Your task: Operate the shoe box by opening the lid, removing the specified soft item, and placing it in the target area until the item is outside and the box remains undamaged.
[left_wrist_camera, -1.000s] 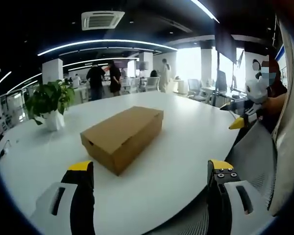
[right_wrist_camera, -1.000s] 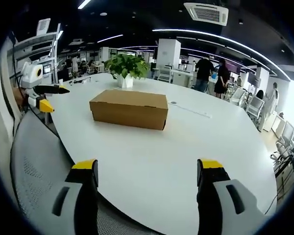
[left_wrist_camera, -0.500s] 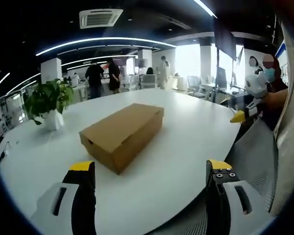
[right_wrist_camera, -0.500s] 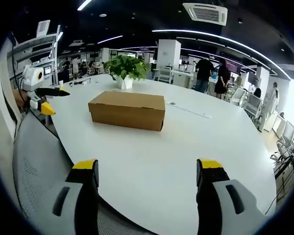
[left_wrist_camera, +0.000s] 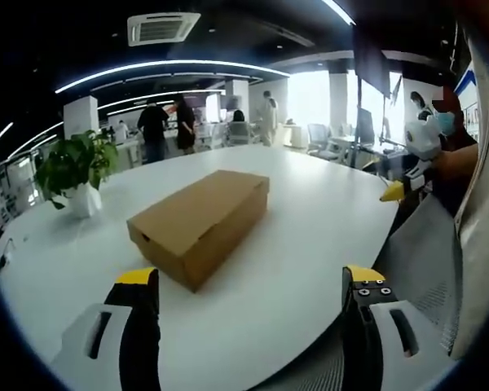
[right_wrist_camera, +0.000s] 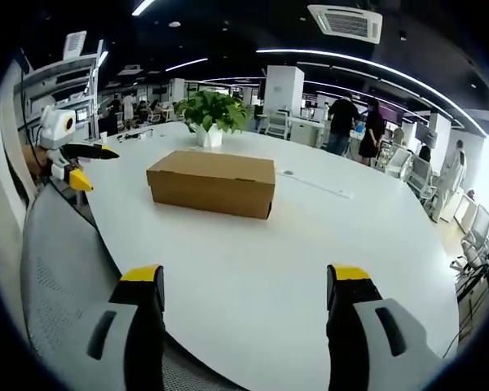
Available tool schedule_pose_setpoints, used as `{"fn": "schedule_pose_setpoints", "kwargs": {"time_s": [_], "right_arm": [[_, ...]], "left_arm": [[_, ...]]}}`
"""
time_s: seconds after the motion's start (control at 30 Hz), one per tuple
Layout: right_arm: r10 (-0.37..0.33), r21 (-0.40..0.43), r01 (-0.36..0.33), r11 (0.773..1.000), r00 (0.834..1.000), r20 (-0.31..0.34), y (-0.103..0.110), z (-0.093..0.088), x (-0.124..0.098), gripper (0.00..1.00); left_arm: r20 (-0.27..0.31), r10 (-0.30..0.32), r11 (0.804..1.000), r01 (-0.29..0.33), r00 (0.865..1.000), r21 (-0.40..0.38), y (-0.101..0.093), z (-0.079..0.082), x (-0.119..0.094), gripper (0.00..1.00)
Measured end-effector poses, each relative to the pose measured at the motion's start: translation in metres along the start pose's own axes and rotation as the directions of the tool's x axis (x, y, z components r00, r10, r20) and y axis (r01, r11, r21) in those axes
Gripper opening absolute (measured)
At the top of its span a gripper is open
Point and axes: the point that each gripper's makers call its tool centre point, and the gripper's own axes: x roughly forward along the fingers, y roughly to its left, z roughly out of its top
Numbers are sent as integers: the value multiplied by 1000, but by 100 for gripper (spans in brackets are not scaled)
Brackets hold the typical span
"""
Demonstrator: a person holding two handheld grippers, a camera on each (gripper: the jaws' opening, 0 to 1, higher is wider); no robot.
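A closed brown cardboard shoe box (left_wrist_camera: 200,221) lies with its lid on, out on a large white table (left_wrist_camera: 310,220), well apart from both grippers. The left gripper (left_wrist_camera: 248,281) hangs above the near table edge, jaws spread wide and empty. The right gripper (right_wrist_camera: 248,279) is likewise wide apart, holding nothing. A potted plant (right_wrist_camera: 212,114) stands beyond the box. A grey mesh chair back (right_wrist_camera: 61,277) sits below.

Bright ceiling strips, window glare, fisheye bending
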Motion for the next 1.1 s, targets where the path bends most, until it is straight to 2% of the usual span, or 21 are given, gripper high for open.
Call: {"fn": "schedule_pose_setpoints", "kwargs": {"time_s": [0.43, 0.57, 1.1], "right_arm": [[2, 2, -2, 1000, 999, 35, -8, 10, 8, 77], [10, -13, -9, 1000, 1000, 27, -9, 11, 12, 77], [75, -64, -72, 995, 996, 46, -16, 33, 44, 76]], "left_arm": [[4, 12, 1000, -12, 1000, -5, 4, 3, 8, 94], [-1, 15, 1000, -15, 1000, -3, 7, 2, 11, 94], [-17, 84, 995, -85, 996, -45, 37, 8, 27, 88]]}}
